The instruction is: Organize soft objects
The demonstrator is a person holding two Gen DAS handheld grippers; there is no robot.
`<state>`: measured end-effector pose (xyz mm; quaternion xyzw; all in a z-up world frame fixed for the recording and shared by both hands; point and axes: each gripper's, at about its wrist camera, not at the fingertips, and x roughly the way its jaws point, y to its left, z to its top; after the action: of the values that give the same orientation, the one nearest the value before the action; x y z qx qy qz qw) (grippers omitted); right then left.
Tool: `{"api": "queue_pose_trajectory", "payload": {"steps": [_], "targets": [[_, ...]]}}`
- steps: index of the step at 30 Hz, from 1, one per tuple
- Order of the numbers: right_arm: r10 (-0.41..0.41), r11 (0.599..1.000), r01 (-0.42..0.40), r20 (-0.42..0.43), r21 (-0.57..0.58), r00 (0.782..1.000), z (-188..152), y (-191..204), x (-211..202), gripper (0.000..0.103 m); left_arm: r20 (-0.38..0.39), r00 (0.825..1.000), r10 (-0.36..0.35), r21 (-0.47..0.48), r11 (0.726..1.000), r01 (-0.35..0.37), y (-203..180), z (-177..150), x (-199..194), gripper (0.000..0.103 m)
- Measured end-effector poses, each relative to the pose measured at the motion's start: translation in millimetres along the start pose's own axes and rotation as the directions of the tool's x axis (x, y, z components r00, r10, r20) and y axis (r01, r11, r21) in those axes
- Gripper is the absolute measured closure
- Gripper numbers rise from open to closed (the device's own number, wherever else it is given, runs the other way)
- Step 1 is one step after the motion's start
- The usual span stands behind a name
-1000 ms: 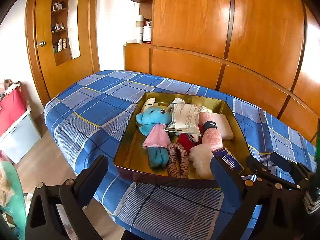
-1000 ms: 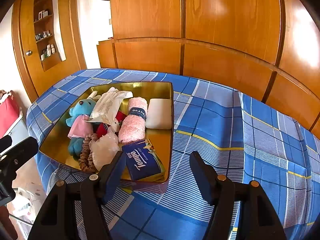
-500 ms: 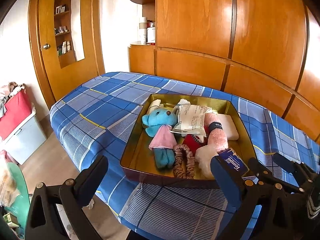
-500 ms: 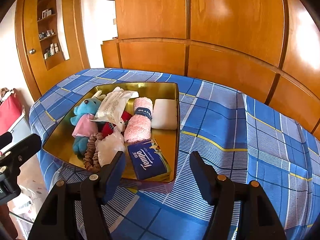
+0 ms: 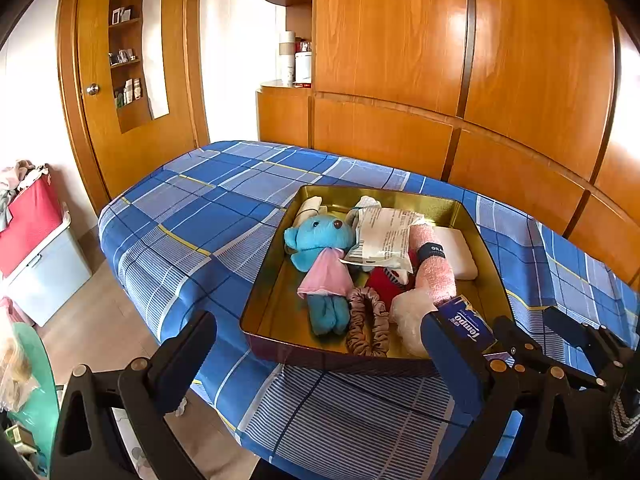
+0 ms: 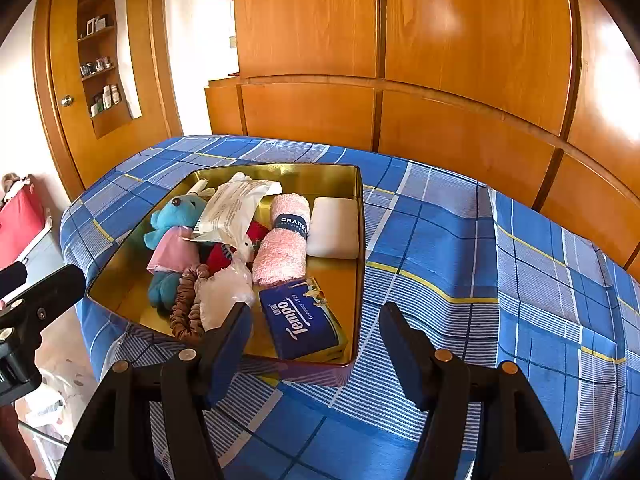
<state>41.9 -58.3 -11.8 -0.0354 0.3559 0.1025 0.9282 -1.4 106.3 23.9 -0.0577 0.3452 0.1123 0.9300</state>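
Over the last second both cameras have drawn back and up a little from the gold tin (image 6: 358, 216): it sits slightly lower and farther along the fingers than before, and nothing inside it has shifted. The left gripper (image 5: 316, 364) and the right gripper (image 6: 316, 344) both hang released, fingers spread wide with nothing between them, short of the tin's near edge.

The soft things all lie together in the tin, which rests on the blue plaid bed (image 6: 460, 248): a blue plush toy in a pink dress (image 5: 320, 256), a white printed packet (image 5: 384, 236) lying over a red item, a rolled pink towel (image 6: 284, 240), a white pad (image 6: 334, 228) just beside it, a brown scrunchie (image 5: 368, 320), a crinkled clear bag (image 6: 224, 292) and a blue Tempo tissue pack (image 6: 300, 318) at the near corner.

With everything gathered in one container and both grippers empty and retreating, the scene fits either a finished collection or a pause before taking items out to sort; the pictures do not settle which.
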Motion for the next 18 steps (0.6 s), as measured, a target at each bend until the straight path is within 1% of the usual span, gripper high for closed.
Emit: {"api": "queue_pose_trajectory", "payload": {"steps": [18], "targets": [[0.002, 1.0, -0.002, -0.001, 0.009, 1.0, -2.3, -1.0, 1.0, 0.036, -0.004, 1.0, 0.006, 0.002, 1.0, -0.006, -0.3, -1.1, 1.1, 0.0]]}}
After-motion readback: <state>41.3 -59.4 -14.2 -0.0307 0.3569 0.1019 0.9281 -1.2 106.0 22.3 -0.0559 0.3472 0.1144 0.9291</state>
